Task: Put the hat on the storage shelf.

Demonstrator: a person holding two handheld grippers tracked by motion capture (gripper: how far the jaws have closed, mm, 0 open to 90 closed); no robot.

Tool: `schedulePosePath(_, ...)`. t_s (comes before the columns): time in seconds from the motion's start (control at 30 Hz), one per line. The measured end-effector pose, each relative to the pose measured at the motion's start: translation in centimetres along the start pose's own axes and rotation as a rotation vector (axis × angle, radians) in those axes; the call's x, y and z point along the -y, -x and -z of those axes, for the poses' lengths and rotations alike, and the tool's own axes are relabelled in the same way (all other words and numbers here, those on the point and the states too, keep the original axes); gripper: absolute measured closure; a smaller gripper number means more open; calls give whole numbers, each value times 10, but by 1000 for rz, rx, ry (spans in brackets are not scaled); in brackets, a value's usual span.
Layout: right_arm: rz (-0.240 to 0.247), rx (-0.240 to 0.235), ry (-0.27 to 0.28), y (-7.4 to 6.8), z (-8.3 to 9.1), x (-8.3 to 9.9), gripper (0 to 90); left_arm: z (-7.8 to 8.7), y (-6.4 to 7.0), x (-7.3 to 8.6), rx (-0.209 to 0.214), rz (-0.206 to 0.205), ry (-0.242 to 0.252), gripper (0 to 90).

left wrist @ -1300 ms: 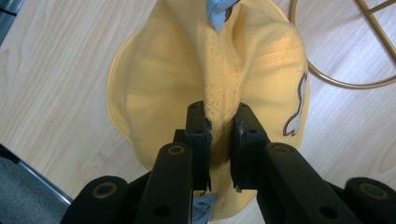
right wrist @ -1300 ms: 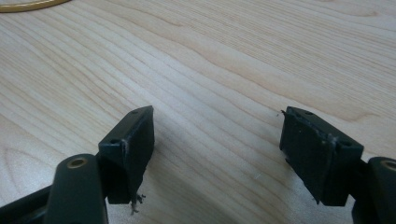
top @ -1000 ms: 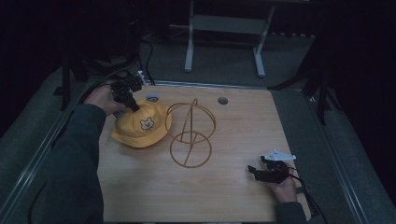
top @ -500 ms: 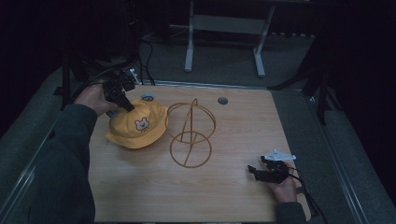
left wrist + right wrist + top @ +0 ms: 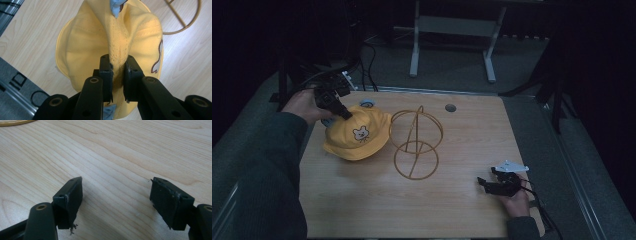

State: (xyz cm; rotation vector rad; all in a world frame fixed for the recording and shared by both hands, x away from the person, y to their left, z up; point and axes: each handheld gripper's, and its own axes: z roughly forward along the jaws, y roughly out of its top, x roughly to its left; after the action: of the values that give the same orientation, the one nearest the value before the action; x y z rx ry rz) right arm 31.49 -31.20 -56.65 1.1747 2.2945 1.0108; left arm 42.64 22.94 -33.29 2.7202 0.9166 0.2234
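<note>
Hat (image 5: 357, 137): yellow, soft, light cloth; rests on the worktop (image 5: 362, 210) just beside the wire stand (image 5: 416, 142).
Left claw (image 5: 117, 71): pinching the crown's seam fold.
Right claw (image 5: 116, 202): spread, holding nothing.
Handling: likely floppy; grip a fold or the brim.

Wooden table (image 5: 362, 200): yellow hat (image 5: 357, 140), wire stand (image 5: 416, 142)
</note>
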Motion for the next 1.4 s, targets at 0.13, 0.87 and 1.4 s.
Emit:
schedulePosePath(0.13, 0, 0, 0, 0, 0, 0, 261, 6, -1, 2, 10, -5, 20, 792)
schedulePosePath(0.87, 0, 0, 0, 0, 0, 0, 261, 29, 6, 11, 7, -37, 54, 793)
schedulePosePath(1.4, 0, 0, 0, 0, 0, 0, 261, 41, 8, 18, 22, -52, 83, 793)
